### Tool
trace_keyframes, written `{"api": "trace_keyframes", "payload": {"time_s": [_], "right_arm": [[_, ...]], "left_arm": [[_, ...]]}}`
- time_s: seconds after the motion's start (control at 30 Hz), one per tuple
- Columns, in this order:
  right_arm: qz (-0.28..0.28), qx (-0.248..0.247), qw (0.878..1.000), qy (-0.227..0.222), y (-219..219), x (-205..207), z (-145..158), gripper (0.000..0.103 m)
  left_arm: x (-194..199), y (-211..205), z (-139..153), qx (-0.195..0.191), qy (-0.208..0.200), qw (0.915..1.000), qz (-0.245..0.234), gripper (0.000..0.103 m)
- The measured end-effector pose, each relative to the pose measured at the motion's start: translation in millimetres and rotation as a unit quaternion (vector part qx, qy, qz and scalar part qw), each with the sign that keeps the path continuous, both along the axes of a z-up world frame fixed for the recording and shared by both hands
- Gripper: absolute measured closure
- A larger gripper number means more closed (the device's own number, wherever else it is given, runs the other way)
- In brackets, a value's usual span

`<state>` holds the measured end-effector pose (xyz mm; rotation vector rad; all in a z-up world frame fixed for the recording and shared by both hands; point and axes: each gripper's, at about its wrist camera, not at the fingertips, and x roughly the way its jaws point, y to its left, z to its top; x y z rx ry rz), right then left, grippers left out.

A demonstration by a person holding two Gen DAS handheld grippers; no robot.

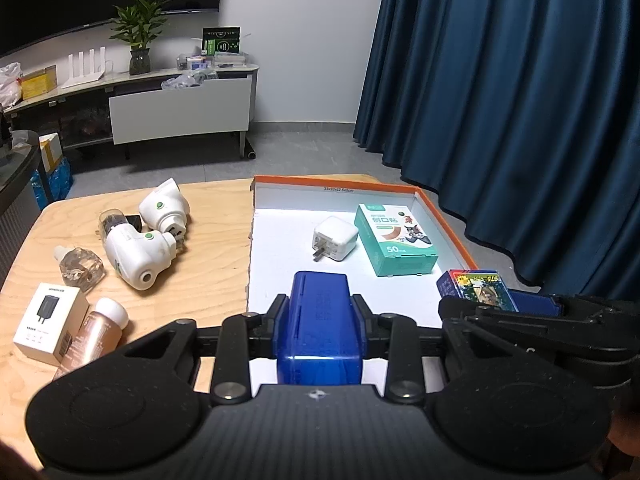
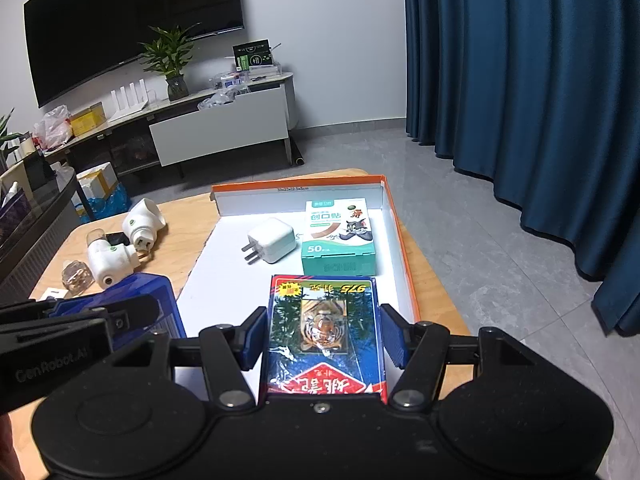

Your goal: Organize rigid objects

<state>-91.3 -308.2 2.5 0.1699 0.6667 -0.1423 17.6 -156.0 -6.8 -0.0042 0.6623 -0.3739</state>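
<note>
The blue plastic case (image 1: 318, 328) sits pinched between the pads of the left hand-held gripper (image 1: 319, 316), held over the near edge of the white tray (image 1: 280, 248) with the orange rim. Just to its right, the right hand-held gripper (image 2: 323, 330) holds a blue card box with a tiger picture (image 2: 324, 332); its pads press the box's two long sides, and the box hangs over the tray's near right part.

Farther in, on the tray's white floor, a white plug charger (image 1: 334, 238) lies with its prongs pointing near-left, and a teal plaster box (image 1: 394, 240) lies just beside it on the right, close to the tray's right wall.

Left of the tray, on the wooden tabletop (image 1: 212, 276), lie two white plug-in devices with green buttons (image 1: 134, 254) touching each other, a small clear glass bottle (image 1: 80, 266) near them, a white box printed with a black charger (image 1: 50, 324) at the near left, and a pinkish bottle with a white cap (image 1: 102, 328) lying against that box.

Beyond the tabletop are a grey floor, a blue curtain (image 1: 500, 100) on the right, and a low TV cabinet (image 1: 176, 108) bearing a potted plant (image 1: 140, 36).
</note>
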Motion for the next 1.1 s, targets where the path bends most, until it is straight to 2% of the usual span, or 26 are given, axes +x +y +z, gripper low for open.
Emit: {"api": "trace_keyframes", "payload": {"time_s": [0.87, 0.93, 0.97, 1.0, 1.1], "right_arm": [[0.003, -0.005, 1.0, 0.03, -17, -19, -15, 0.032], [0.002, -0.006, 0.999, 0.034, -19, -9, -15, 0.032], [0.001, -0.006, 0.999, 0.035, -22, -18, -17, 0.032], [0.001, -0.004, 0.999, 0.037, -22, -2, -15, 0.032], [-0.001, -0.002, 0.999, 0.04, -22, 9, -15, 0.032]], "left_arm": [[33, -11, -17, -0.002, 0.027, 0.9995, -0.018, 0.069], [34, -13, -18, 0.0, 0.027, 0.9995, -0.019, 0.069], [35, -13, -19, -0.001, 0.027, 0.9994, -0.02, 0.069], [37, -14, -19, -0.001, 0.029, 0.9994, -0.021, 0.069], [40, -15, -21, -0.002, 0.031, 0.9992, -0.023, 0.069]]}}
